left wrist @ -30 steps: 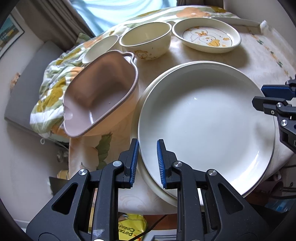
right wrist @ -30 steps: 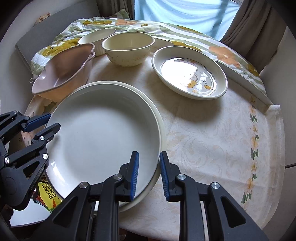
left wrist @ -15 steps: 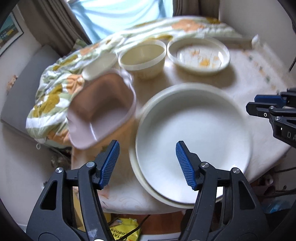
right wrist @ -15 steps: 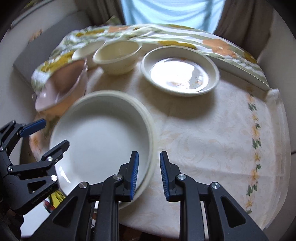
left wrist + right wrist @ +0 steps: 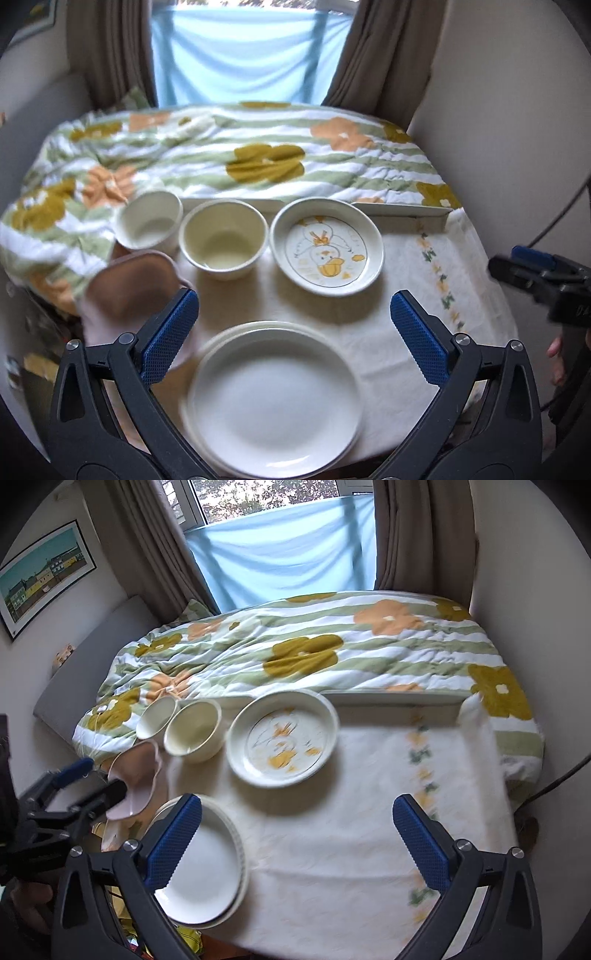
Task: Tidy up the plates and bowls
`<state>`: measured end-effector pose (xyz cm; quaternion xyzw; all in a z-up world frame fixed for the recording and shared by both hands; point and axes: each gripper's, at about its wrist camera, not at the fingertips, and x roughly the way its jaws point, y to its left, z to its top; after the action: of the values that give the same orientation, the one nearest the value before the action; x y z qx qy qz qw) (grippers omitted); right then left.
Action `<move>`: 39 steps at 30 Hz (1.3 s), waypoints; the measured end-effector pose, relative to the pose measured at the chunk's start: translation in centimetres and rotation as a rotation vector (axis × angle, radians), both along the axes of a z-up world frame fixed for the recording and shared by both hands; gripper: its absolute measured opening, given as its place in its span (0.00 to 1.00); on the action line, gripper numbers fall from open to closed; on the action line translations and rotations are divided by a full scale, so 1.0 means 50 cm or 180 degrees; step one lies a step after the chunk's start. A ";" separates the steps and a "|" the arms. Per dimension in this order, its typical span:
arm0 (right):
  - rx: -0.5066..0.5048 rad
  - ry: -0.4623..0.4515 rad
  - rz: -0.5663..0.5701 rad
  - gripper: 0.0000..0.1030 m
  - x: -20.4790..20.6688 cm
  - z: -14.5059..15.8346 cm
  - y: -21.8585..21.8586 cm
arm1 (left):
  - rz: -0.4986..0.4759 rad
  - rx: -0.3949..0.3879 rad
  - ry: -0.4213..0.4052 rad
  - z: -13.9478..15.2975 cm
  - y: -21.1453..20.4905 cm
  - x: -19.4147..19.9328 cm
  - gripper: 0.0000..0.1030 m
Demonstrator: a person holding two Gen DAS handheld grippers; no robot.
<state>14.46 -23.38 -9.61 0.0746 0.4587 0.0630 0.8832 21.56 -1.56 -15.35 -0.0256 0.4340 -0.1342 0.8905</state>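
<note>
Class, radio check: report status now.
Both grippers, left and right, just opened, empty. White plates stacked. Bowls unsorted. Nothing in the way.

Both grippers now stand well above the stacked white plates (image 5: 275, 402), which a second ago sat right at their fingertips. The left gripper (image 5: 293, 339) and right gripper (image 5: 297, 840) have just been opening, from nearly closed to wide apart, with nothing between their pads.

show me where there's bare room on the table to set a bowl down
Free: the tablecloth right of the stacked white plates, in front of the duck plate. Crowded: the left side, with the pink dish and two cream bowls.
</note>
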 end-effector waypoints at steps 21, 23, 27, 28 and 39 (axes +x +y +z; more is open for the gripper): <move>0.0260 0.0597 0.1487 0.74 0.304 -0.260 -0.073 | 0.1107 -0.0258 0.0924 -0.261 -0.083 0.170 0.50; 0.0266 0.0662 0.1580 0.65 0.321 -0.285 -0.060 | 0.1153 -0.0260 0.0971 -0.278 -0.084 0.184 0.43; 0.0299 0.0717 0.1672 0.54 0.352 -0.319 -0.048 | 0.1204 -0.0250 0.1010 -0.300 -0.087 0.209 0.37; 0.0311 0.0713 0.1682 0.52 0.360 -0.324 -0.045 | 0.1215 -0.0250 0.1020 -0.307 -0.088 0.215 0.34; 0.0344 0.0670 0.1856 0.18 0.398 -0.348 -0.024 | 0.1300 -0.0184 0.1044 -0.328 -0.086 0.243 0.15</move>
<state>34.36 -24.58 -27.01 -0.0072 0.5456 0.3298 0.7703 33.69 -5.85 -31.75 -0.1595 0.5543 0.0420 0.8158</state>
